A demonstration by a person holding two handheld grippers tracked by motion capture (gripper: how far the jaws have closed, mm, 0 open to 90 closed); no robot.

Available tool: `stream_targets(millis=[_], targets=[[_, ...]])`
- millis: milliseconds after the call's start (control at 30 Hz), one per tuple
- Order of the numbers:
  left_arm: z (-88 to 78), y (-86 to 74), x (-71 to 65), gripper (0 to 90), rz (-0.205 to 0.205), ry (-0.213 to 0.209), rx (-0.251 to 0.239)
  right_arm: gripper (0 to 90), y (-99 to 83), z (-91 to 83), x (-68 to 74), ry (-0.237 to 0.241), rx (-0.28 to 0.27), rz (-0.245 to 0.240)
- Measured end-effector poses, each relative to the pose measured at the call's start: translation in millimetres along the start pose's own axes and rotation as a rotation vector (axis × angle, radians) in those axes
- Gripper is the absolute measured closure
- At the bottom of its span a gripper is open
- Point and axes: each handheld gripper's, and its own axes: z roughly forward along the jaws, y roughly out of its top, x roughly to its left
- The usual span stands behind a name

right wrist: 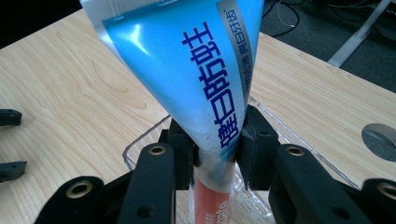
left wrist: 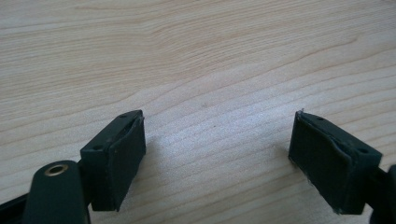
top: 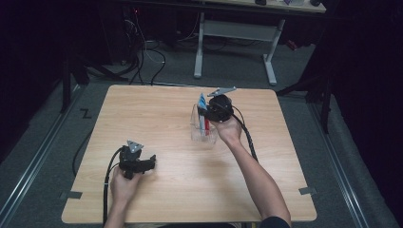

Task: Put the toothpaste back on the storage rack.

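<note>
A glossy blue toothpaste tube (right wrist: 196, 70), flat and fanned wide at its crimped end, printed with dark blue characters, narrows to a red-orange lower part that stands inside a clear plastic container (top: 203, 129) near the middle of the pale wood-grain table (top: 180, 190). The right gripper (right wrist: 215, 149) pinches the tube between its black padded jaws, above the container's rim. The left gripper (left wrist: 217, 158) rests low over bare tabletop near the front left, its rubbery block pads spread wide apart, nothing between them.
</note>
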Motion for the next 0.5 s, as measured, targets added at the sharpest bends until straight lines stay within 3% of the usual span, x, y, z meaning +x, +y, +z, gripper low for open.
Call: stream_targets(millis=[500], targets=[[-0.1, 0.0, 0.0, 19.1, 0.0, -0.001, 0.001, 69.0, 0.6, 2.3, 2.3, 0.001, -0.005, -0.004]])
